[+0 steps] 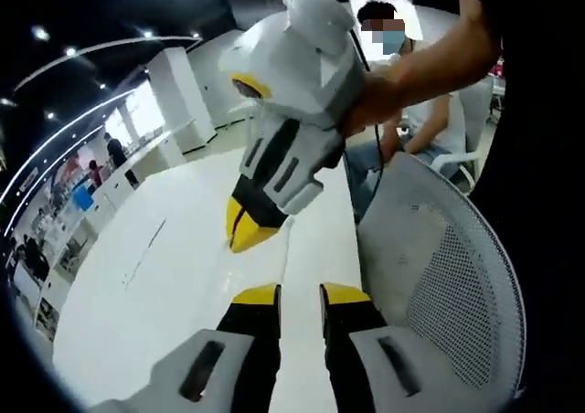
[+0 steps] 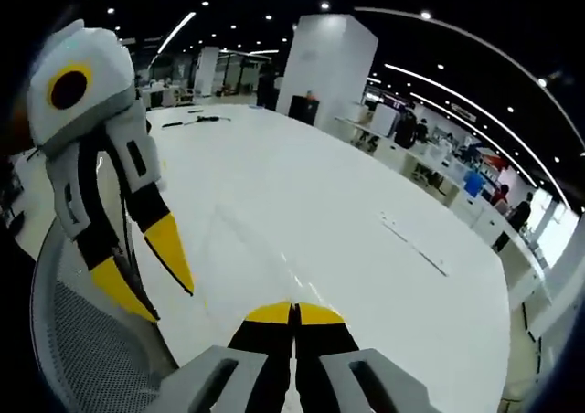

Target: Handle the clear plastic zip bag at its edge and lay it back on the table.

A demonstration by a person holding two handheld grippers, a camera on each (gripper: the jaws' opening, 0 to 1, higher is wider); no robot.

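Two jaws of the right hand-held gripper (image 2: 294,312) stand pressed together, apparently pinching the near edge of the clear zip bag (image 2: 265,248), which is only a faint sheen and a few creases lying flat on the white worktop (image 2: 366,185) just ahead of the tips. The left hand-held gripper (image 1: 311,294) hangs just beside it with its jaws apart, holding nothing. To do this well, I would lower the pinched edge flat and part the jaws only once it rests, keeping both grippers away from the mesh chair (image 1: 448,276).
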